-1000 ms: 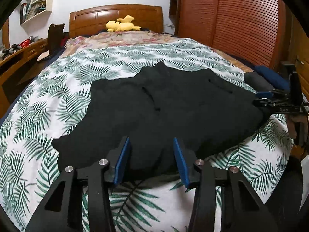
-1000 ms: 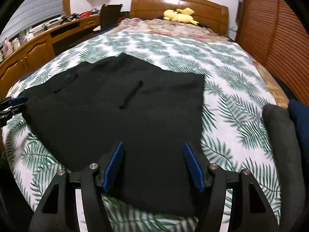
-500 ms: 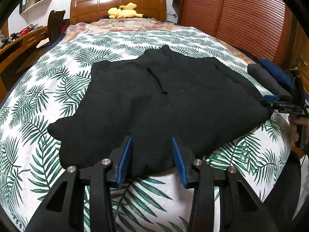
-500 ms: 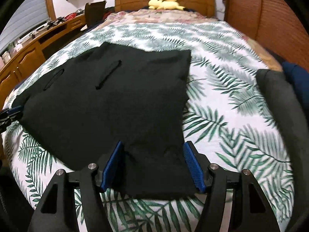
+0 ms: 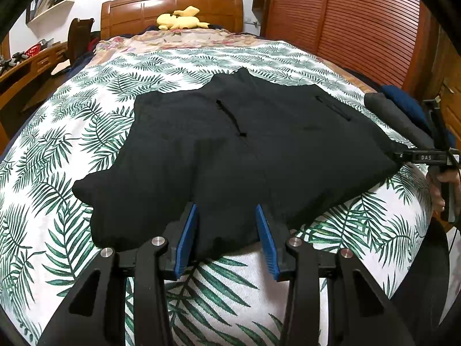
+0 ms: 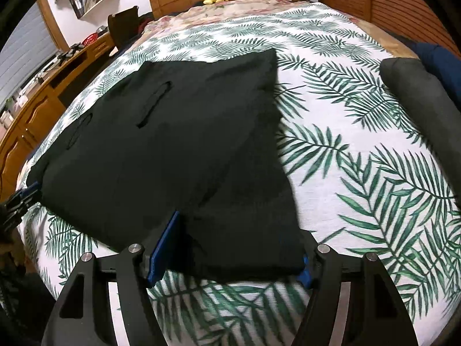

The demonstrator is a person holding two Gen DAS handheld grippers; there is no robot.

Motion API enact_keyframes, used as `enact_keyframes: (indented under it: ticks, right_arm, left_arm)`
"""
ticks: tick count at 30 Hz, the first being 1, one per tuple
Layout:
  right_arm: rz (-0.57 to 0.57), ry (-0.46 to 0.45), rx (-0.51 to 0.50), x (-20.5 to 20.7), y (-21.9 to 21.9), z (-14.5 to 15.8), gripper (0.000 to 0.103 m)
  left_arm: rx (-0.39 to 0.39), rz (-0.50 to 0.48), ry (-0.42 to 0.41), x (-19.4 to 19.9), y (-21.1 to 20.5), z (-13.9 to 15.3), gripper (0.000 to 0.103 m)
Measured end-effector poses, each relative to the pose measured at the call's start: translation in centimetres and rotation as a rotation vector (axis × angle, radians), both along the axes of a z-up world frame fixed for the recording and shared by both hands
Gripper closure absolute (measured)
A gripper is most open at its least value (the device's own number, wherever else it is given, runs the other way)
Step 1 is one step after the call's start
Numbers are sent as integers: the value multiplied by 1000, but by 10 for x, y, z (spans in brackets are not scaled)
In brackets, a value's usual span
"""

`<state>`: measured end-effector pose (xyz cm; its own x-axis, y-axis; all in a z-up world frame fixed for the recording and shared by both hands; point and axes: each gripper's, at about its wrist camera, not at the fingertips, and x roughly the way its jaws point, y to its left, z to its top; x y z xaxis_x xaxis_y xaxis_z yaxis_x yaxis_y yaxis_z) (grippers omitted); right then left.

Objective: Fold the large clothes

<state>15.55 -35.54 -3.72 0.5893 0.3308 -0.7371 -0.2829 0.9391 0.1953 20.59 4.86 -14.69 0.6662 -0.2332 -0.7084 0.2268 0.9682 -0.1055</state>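
Note:
A large black garment lies spread on the palm-leaf bedspread; it also shows in the right wrist view. My left gripper is open, its blue pads on either side of the garment's near hem. My right gripper is open, with the garment's near corner lying between the pads and covering the right one. In the left wrist view the right gripper sits at the garment's right corner. In the right wrist view the left gripper sits at its left corner.
A grey folded item and a dark blue one lie on the bed's right side. A yellow plush toy sits at the headboard. A wooden desk runs along the left; a slatted wardrobe stands right.
Both grippers moved in lower toward the garment's near edge. The right gripper now has the garment's corner between its pads. Both stayed open.

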Motion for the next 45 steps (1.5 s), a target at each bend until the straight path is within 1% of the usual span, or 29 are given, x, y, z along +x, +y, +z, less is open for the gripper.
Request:
enact_keyframes:
  ticks: [1,3,4,6,7,8,11,17,21,26,29,31,34,36,38,39,41,44,45]
  right_arm:
    - [0,-3,-8,1,2,0,34]
    - [10,-11,-25,2,8,-1,41]
    - [17,-13,-25,2,11,-2,50]
    - [22,-20,-35,3,14,-1,60]
    - [23,-24,-44,2,15,-1,72]
    - [28,-34,-53,1,15,2,81]
    - [48,-76,-66,-5,13,13,89]
    - [69,-193,-96,-25,12,44,93]
    - [55,-242,-119,-36,1,59,93]
    - [-21,-265,-128,-45,-39,69,93]
    - [-71,-229,-154,-44,-61,60,93]
    - [-89,-187,-174,-41,-71,43,92]
    - [-100,-140,-158,-38,-79,21,89]
    - [-117,-127,-145,-36,-81,13,84]
    - [-147,-102,-131,-28,-84,6,70]
    - [-160,-94,-125,-27,-85,4,67]
    - [-183,-90,-109,-24,-87,3,53]
    - [-196,-74,-75,-23,-92,2,43]
    - [-200,-63,-68,-22,-94,1,42]
  left_arm:
    - [-2,-1,-1,-1,1,0,59]
    - [-6,-1,-5,-4,2,2,59]
    - [-7,-2,-7,-5,3,3,59]
    - [-11,-6,-17,-8,5,7,59]
    - [-15,-6,-20,-9,6,8,59]
    - [-19,-5,-23,-10,7,10,59]
    - [-30,-2,-37,-11,9,16,59]
    - [-56,-25,-81,-11,0,34,61]
    - [-77,-63,-108,-12,-19,44,61]
    - [-81,-112,-132,-17,-43,51,61]
    - [-86,-142,-146,-22,-57,53,61]
    - [-81,-163,-158,-27,-67,55,61]
    - [-78,-187,-166,-30,-82,55,61]
    - [-77,-192,-166,-30,-90,55,61]
    - [-72,-198,-157,-29,-99,54,61]
    - [-70,-200,-156,-28,-103,55,61]
    - [-65,-203,-153,-26,-113,56,61]
    - [-66,-203,-158,-24,-127,59,61]
    - [-67,-202,-159,-23,-130,59,61]
